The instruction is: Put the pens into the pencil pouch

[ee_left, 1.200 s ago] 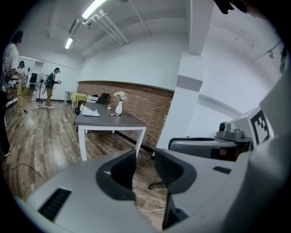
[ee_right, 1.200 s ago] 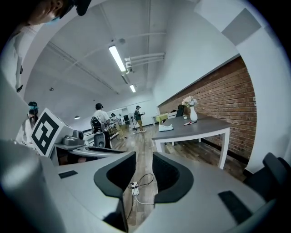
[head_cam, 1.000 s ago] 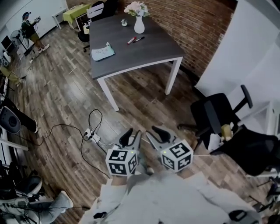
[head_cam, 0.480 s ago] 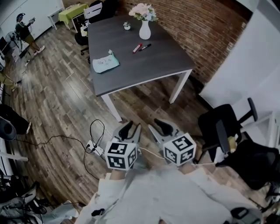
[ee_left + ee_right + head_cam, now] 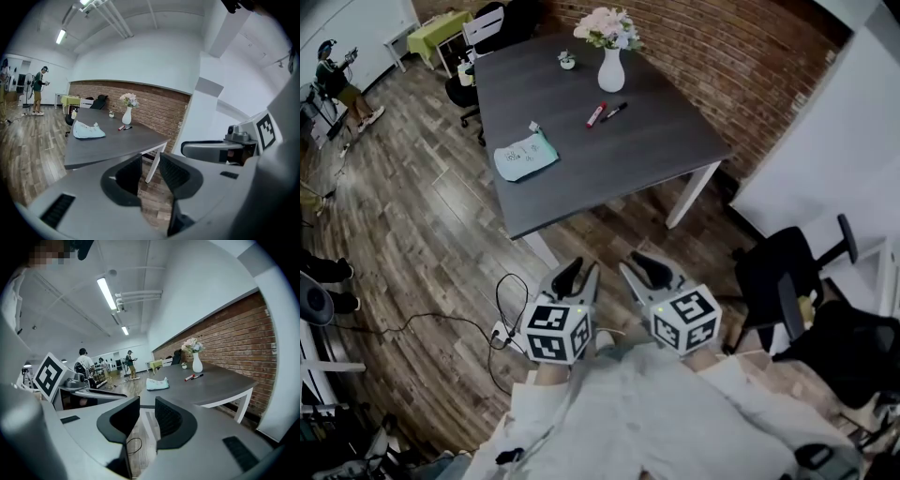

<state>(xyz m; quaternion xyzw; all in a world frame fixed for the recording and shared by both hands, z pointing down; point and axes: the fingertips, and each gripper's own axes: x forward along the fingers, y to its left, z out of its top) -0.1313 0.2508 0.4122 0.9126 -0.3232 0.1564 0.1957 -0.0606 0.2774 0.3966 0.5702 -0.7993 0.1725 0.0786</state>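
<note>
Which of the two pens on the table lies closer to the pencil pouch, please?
The red pen; the black pen lies just beyond it, farther from the pencil pouch.

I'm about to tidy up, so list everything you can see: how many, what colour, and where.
table: one, dark grey top with white legs, beside the brick wall
pouch: one, pale blue, on the table's left part
pens: two, one red and one black, side by side near the vase
vase: one, white, holding pale flowers, on the far part of the table
pot: one, small and pale, left of the vase
chairs: several, black, at right and beyond the table
power strip: one, white with a black cable, on the wood floor
person: one, standing far left
left gripper: grey, open, empty
right gripper: grey, open, empty
</note>
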